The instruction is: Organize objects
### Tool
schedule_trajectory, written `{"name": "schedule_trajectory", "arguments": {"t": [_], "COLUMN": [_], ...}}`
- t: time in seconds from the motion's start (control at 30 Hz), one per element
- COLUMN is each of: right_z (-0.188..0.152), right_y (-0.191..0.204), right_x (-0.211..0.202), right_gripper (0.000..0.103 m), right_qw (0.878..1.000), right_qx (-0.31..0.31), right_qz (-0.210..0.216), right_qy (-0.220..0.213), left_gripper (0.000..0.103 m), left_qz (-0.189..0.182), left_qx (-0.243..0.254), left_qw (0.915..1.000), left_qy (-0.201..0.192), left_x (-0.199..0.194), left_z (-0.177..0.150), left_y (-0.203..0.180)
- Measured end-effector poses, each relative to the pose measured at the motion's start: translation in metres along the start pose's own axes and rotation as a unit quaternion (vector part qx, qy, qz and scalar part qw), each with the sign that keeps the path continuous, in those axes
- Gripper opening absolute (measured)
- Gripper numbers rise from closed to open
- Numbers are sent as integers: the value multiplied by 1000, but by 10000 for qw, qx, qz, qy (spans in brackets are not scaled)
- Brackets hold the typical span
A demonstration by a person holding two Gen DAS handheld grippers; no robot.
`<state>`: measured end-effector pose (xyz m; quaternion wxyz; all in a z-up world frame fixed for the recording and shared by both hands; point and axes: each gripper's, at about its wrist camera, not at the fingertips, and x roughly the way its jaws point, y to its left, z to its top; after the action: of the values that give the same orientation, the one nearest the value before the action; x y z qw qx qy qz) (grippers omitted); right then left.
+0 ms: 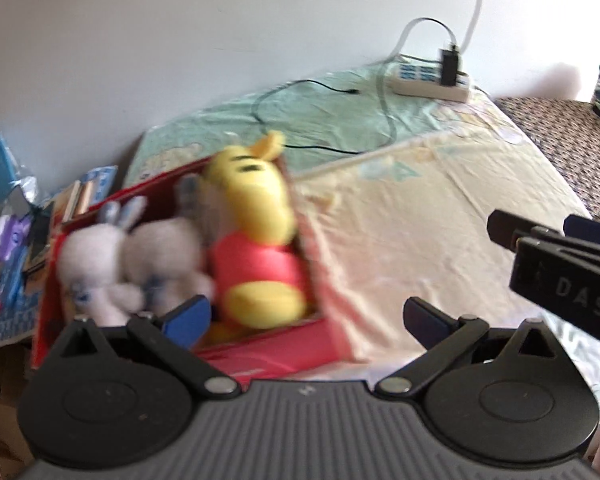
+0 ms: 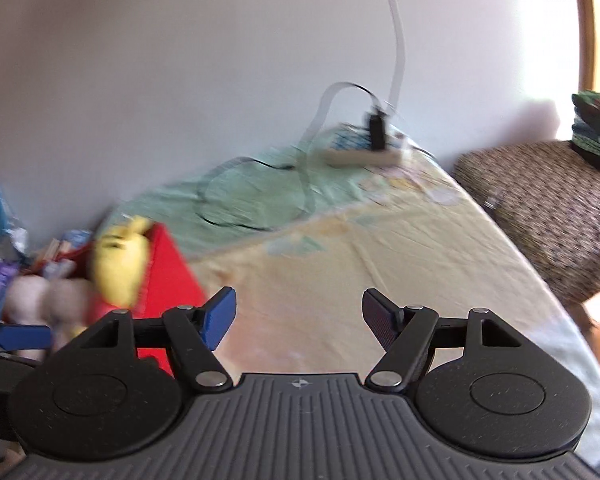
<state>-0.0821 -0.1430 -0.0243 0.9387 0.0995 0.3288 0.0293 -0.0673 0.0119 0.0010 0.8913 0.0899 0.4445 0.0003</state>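
Nearest, the left tool hangs with its fingers spread wide and nothing between them, just in front of the red box. The right tool is likewise wide open and empty, off to the right of the box over bare bedsheet. Inside the box sit 2 grey bunnies beside a yellow bear in a red shirt. Well beyond the box, by the wall, a power strip lies with cables.
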Motion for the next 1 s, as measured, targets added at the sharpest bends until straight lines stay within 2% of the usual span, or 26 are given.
{"name": "schedule_trajectory", "arguments": {"t": [0.23,0.43,0.73,1.0], "right_z": [-4,-7,-1,8], "right_y": [-42,-63,-53,-23], "right_x": [3,5,9,5], "right_gripper": [73,73,73,73], "right_qw": [9981,9963,9971,9980], "right_qx": [114,254,108,-79], "right_qz": [-516,-654,-468,-317], "right_qy": [314,496,588,535], "left_gripper": [103,103,103,102], "left_qz": [-105,-25,198,343], "left_qx": [126,168,89,-139], "left_qw": [9998,9996,9995,9992], "left_qy": [141,241,229,143], "left_x": [7,12,7,-3], "left_z": [0,1,5,9], "left_y": [-48,-68,-58,-26]}}
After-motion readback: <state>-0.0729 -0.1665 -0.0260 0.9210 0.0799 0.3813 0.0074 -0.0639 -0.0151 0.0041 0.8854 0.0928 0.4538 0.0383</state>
